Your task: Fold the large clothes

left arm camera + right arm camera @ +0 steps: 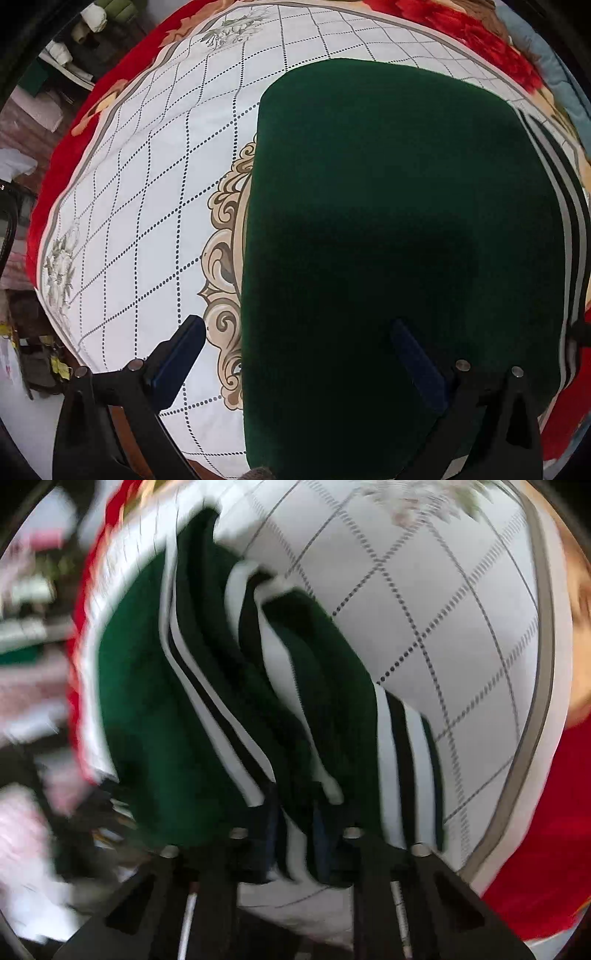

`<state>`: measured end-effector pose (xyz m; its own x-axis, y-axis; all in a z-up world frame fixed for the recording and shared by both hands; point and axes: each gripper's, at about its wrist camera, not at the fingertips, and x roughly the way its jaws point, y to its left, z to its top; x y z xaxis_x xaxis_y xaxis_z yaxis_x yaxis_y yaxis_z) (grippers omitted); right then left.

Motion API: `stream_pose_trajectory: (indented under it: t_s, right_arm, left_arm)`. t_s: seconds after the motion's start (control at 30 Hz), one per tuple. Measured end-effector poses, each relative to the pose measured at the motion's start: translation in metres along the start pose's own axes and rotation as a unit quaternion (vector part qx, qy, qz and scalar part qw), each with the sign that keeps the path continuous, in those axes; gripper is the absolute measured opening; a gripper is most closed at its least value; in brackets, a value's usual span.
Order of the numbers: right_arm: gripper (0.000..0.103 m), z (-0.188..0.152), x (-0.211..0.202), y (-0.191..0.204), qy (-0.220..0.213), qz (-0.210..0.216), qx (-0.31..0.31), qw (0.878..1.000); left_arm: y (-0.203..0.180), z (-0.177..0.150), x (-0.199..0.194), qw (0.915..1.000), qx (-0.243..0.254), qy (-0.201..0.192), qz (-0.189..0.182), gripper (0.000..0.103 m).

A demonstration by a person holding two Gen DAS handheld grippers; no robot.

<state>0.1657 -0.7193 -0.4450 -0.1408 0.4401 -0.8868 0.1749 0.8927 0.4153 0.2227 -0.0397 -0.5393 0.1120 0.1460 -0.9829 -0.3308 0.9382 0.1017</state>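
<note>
Your right gripper, jaws clamped on the soft dark-green striped-trim garment, lifts its limp edge over the quilted white bedspread; left gripper gapes empty. Grip hems.

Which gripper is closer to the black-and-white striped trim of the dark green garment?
Right. The right gripper is shut on the garment's bunched striped trim. The left gripper hangs open above the plain green panel, with the stripes away at the far edge.

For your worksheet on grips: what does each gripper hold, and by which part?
Right gripper: shut on the green garment, at its bunched striped edge. Left gripper: open over it, holding nothing.
</note>
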Motion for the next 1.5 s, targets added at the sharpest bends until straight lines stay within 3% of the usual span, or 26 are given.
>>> stream_pose_trajectory:
  t_s: [0.1, 0.13, 0.2, 0.23, 0.3, 0.33, 0.37, 0.47, 0.5, 0.53, 0.6, 0.67, 0.77, 0.83, 1.0, 1.07, 1.17, 1.2, 1.27, 1.37, 1.5]
  right_arm:
    - [0.004, -0.004, -0.011, -0.017, -0.007, -0.059, 0.021, 0.998]
    - [0.004, -0.004, -0.01, -0.02, 0.0, -0.058, 0.023, 0.998]
    - [0.004, -0.008, -0.014, -0.023, 0.011, 0.0, 0.039, 0.999]
    - [0.012, -0.011, -0.019, -0.023, 0.01, 0.005, 0.041, 0.999]
    - [0.046, -0.017, -0.024, -0.024, 0.006, 0.002, 0.041, 0.999]
    - [0.072, -0.02, -0.024, -0.028, 0.001, 0.005, 0.046, 0.999]
    - [0.082, -0.022, -0.024, -0.036, 0.001, 0.009, 0.053, 0.999]
    - [0.081, -0.022, 0.015, -0.05, 0.056, 0.076, 0.096, 0.991]
    - [0.076, -0.026, 0.036, -0.046, 0.07, 0.075, 0.109, 0.989]
    - [0.056, -0.029, 0.049, -0.044, 0.084, 0.077, 0.111, 0.987]
    - [0.041, -0.035, 0.052, -0.04, 0.08, 0.087, 0.118, 0.986]
    - [0.031, -0.039, 0.033, -0.027, 0.049, 0.061, 0.104, 0.991]
    - [0.03, -0.044, 0.007, -0.008, 0.002, 0.003, 0.072, 0.997]
    - [0.03, -0.041, 0.024, -0.018, 0.01, -0.045, 0.075, 0.996]
    - [0.042, -0.026, 0.052, -0.026, 0.044, -0.071, 0.081, 0.993]
    - [0.057, -0.026, 0.04, -0.019, 0.045, -0.069, 0.072, 0.994]
    - [0.059, -0.032, 0.01, -0.006, 0.023, -0.075, 0.036, 0.996]
    - [0.062, -0.033, 0.0, -0.001, 0.01, -0.067, 0.022, 0.997]
    - [0.086, -0.026, -0.011, 0.007, -0.014, -0.049, -0.001, 0.999]
    - [0.095, -0.004, -0.013, 0.003, -0.059, -0.024, -0.05, 0.997]
    - [0.103, 0.042, 0.011, 0.006, -0.07, -0.003, -0.102, 0.992]
  left_arm:
    - [0.007, -0.002, -0.008, 1.0, -0.008, 0.0, 0.001, 0.103]
    - [0.011, -0.003, -0.012, 0.9999, -0.014, -0.002, 0.0, 0.103]
    - [0.022, -0.006, -0.021, 0.9995, -0.032, -0.004, -0.004, 0.103]
    - [0.027, -0.009, -0.025, 0.9992, -0.039, -0.004, -0.004, 0.103]
    - [0.034, -0.013, -0.028, 0.9989, -0.047, 0.003, -0.005, 0.103]
    - [0.036, -0.016, -0.027, 0.9987, -0.05, 0.006, -0.005, 0.103]
    - [0.037, -0.019, -0.025, 0.9986, -0.052, 0.01, -0.003, 0.103]
    - [0.035, -0.025, -0.015, 0.9984, -0.051, 0.024, -0.003, 0.103]
    - [0.03, -0.028, -0.013, 0.9985, -0.049, 0.025, -0.002, 0.103]
    - [0.028, -0.029, -0.012, 0.9987, -0.045, 0.023, 0.002, 0.103]
    - [0.025, -0.031, -0.01, 0.9992, -0.031, 0.019, 0.015, 0.103]
    - [0.021, -0.033, -0.007, 0.9994, -0.021, 0.017, 0.021, 0.103]
    - [0.013, -0.035, -0.004, 0.9995, -0.009, 0.024, 0.016, 0.103]
    - [0.007, -0.038, -0.002, 0.9994, 0.0, 0.03, 0.015, 0.103]
    - [0.013, -0.038, -0.013, 0.9994, -0.011, 0.031, 0.015, 0.103]
    - [0.026, -0.033, -0.022, 0.9992, -0.033, 0.023, 0.004, 0.103]
    - [0.046, -0.027, -0.029, 0.9981, -0.06, 0.011, -0.01, 0.103]
    - [0.052, -0.024, -0.029, 0.9973, -0.071, 0.007, -0.019, 0.103]
    - [0.063, -0.018, -0.021, 0.9939, -0.097, 0.004, -0.054, 0.103]
    - [0.071, -0.009, 0.001, 0.987, -0.127, 0.013, -0.097, 0.103]
    - [0.07, 0.002, 0.022, 0.9745, -0.151, 0.014, -0.165, 0.103]
